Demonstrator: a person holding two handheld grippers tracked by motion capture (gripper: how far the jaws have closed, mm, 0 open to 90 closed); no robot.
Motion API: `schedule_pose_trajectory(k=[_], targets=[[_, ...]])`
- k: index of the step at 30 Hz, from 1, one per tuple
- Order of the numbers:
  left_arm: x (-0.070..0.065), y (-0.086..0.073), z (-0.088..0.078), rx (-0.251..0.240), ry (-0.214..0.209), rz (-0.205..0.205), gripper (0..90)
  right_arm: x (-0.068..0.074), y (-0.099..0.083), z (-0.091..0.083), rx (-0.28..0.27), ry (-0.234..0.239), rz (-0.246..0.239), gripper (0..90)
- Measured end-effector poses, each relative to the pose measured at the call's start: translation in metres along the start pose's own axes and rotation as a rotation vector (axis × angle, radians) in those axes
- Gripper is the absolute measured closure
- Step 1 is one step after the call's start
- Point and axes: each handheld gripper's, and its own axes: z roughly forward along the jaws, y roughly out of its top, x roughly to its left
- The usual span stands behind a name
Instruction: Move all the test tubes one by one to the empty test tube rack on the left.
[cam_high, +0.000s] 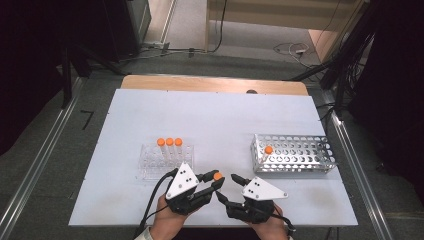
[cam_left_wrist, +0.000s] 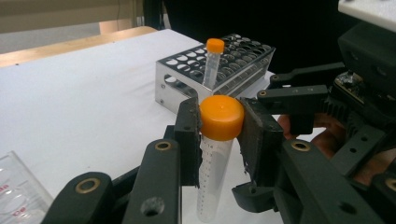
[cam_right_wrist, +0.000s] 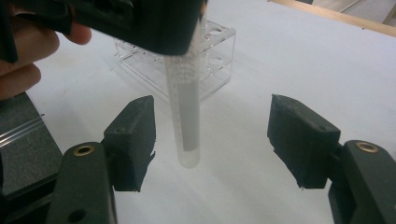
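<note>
Tube (cam_left_wrist: 215, 154) with orange cap stands upright at lower middle of frame, just above worktop (cam_high: 210, 120). Left gripper (cam_high: 216, 179) squeezes tube at its cap. Right gripper (cam_high: 229, 186) jaws wide apart, not touching tube. Metal rack (cam_high: 295, 157) at right.

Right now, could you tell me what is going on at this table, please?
A person works two grippers over a white table. The left gripper is shut on the orange cap of a tube, held upright. The right gripper is open, its fingers on either side of the tube's lower end without touching it. Three capped tubes stand in a clear rack; one tube stands in the metal rack.
</note>
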Motion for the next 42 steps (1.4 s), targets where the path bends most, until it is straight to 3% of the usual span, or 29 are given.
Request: schedule_pose_trajectory(k=[7,30,42], targets=[[0.007,0.006,-0.009,-0.029,0.020,-0.019,69.5,-0.002,-0.001,-0.003,-0.003,-0.016,0.004,30.0],[0.034,0.014,-0.040,-0.042,0.084,-0.074,69.5,-0.013,-0.005,-0.012,-0.010,-0.050,0.032,28.0],[0.049,0.021,-0.061,-0.073,0.126,-0.106,69.5,-0.016,-0.006,-0.013,-0.009,-0.061,0.039,28.2]])
